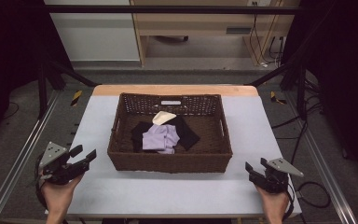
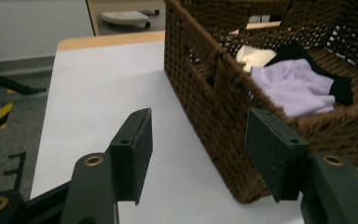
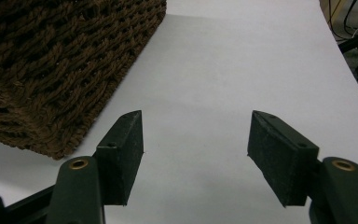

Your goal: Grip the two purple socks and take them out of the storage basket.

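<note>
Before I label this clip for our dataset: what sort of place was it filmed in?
Probably a lab or data-collection workstation, not a home: a white table framed by black metal struts, loose cables on the floor, and a wicker basket of cloths staged at its centre.

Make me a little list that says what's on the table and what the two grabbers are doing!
table: white top, wooden strip at the far edge
basket: brown woven basket in the middle of the table
in the basket: lilac cloth on top of black cloth, cream cloth behind them
left gripper: open, holding nothing, near the basket's left front corner
right gripper: open, holding nothing, over the table to the right of the basket
touching the basket: neither gripper
</note>
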Demonstrator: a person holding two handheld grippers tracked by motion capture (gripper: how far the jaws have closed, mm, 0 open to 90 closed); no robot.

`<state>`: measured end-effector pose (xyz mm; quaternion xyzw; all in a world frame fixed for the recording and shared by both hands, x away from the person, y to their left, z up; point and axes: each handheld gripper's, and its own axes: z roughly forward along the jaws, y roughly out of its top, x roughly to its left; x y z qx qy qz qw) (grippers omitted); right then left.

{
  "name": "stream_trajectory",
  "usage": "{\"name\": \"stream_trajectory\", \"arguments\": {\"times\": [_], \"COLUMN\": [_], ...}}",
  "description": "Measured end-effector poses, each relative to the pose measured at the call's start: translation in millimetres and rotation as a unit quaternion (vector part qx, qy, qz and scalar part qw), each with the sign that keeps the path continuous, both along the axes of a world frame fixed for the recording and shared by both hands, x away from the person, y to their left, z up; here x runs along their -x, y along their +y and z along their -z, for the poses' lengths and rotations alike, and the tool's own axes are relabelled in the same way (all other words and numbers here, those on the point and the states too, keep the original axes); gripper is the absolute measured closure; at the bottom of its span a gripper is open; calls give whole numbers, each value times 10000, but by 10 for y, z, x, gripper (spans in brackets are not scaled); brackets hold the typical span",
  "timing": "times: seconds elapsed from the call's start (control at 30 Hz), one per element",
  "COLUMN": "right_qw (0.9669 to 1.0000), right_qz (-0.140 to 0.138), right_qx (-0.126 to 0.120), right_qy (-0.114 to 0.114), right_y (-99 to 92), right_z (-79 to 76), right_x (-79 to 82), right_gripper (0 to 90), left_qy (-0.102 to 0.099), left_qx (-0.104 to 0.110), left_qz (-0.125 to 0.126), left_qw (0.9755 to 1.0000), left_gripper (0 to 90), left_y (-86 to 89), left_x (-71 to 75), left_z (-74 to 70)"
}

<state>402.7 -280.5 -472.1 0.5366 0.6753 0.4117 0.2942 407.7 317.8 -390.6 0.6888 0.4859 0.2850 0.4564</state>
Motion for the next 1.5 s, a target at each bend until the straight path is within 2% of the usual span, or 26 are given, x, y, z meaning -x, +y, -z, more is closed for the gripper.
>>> {"name": "stream_trajectory", "arguments": {"times": [0.17,0.37,0.6,0.87,1.1,1.27,1.4,1.5], "right_qw": [9999,9998,9997,9997,9994,9995,9995,9995], "right_qz": [36,61,36,21,63,93,91,97], "right_qx": [-4,-25,46,45,185,151,173,175], "right_qy": [-135,-176,-229,-219,-269,-254,-245,-249], "right_y": [14,24,40,68,91,77,76,77], "right_z": [-12,0,23,52,82,94,102,104], "right_x": [1,-26,-34,-69,-69,-73,-75,-75], "right_gripper": [353,343,322,317,297,296,293,291], "left_qy": [-169,-338,-298,-371,-363,-482,-503,-445], "left_qx": [5,-59,-219,-417,-505,-825,-903,-1008], "left_qz": [88,293,467,627,789,796,917,963], "left_qw": [9998,9990,9982,9965,9949,9922,9904,9892], "left_gripper": [410,416,427,433,466,462,463,478], "left_y": [-102,-313,-604,-959,-1251,-1478,-1654,-1753], "left_x": [-54,-165,-363,-575,-806,-960,-1102,-1207], "left_z": [-158,-337,-427,-546,-582,-582,-550,-492]}}
